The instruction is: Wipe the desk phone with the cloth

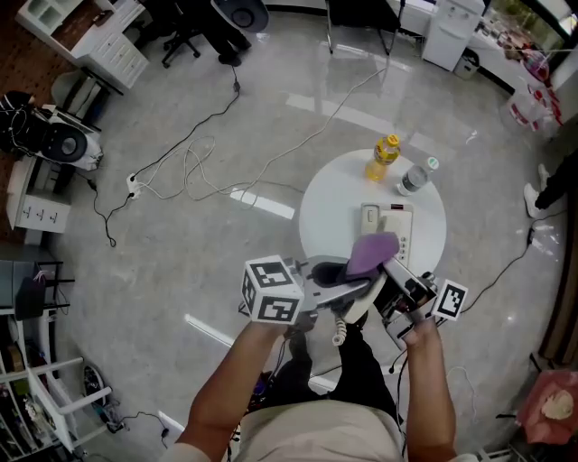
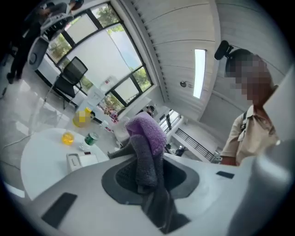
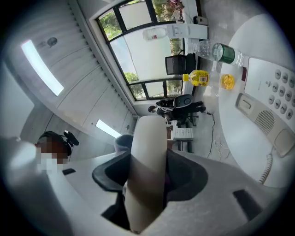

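The desk phone's white base lies on a round white table; its keypad shows in the right gripper view. My left gripper is shut on a purple cloth, which bulges out between the jaws above the table's near edge. My right gripper is shut on the cream handset, lifted off the base. The handset's coiled cord hangs below it, and the cord also runs along the base. The two grippers are close together, just short of the phone.
A yellow bottle and a clear water bottle stand at the table's far side behind the phone. Cables trail over the grey floor to the left. Drawer units and office chairs line the room's edges.
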The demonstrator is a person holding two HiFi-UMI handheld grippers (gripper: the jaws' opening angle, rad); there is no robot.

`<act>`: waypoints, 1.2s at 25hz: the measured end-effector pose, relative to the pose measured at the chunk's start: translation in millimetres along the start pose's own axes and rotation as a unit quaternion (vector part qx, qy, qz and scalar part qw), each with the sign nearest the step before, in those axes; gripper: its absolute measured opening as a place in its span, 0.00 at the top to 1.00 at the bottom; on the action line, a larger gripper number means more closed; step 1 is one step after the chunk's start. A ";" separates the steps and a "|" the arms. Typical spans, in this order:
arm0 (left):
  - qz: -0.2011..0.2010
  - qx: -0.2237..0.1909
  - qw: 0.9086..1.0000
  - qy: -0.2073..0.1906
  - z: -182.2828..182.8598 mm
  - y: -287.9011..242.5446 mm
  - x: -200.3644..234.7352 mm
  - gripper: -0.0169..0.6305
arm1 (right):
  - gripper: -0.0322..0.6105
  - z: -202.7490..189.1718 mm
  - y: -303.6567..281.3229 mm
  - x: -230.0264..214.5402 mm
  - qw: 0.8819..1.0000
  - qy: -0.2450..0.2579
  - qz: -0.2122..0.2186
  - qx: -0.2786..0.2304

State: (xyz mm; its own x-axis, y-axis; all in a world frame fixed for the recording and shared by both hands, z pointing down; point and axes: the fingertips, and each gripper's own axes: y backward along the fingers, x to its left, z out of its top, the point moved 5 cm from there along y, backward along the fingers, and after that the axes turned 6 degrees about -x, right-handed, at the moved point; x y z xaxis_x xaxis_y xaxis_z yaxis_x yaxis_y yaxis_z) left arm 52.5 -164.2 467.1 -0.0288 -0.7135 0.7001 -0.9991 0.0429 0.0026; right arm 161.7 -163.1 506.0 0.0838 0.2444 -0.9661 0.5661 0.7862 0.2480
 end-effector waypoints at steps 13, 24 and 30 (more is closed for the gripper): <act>0.031 -0.095 0.994 0.033 21.8 16.5 -6.7 0.83 | 0.61 -13.1 -4.7 15.8 0.999 0.014 0.012 0.033; 0.071 -0.130 0.989 0.027 34.9 19.7 1.0 0.83 | 0.61 -30.9 6.4 16.6 0.999 0.009 0.003 0.052; 0.003 -0.049 0.999 0.022 -5.6 2.3 -27.8 0.83 | 0.61 7.4 10.0 25.7 0.999 0.034 0.011 0.018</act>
State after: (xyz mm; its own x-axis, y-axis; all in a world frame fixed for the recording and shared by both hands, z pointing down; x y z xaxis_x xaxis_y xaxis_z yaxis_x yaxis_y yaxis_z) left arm 51.2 -140.4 451.6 -0.0321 -0.6814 0.7312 -0.9909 0.1174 0.0659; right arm 175.5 -153.1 483.1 0.0418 0.2996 -0.9531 0.5941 0.7595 0.2648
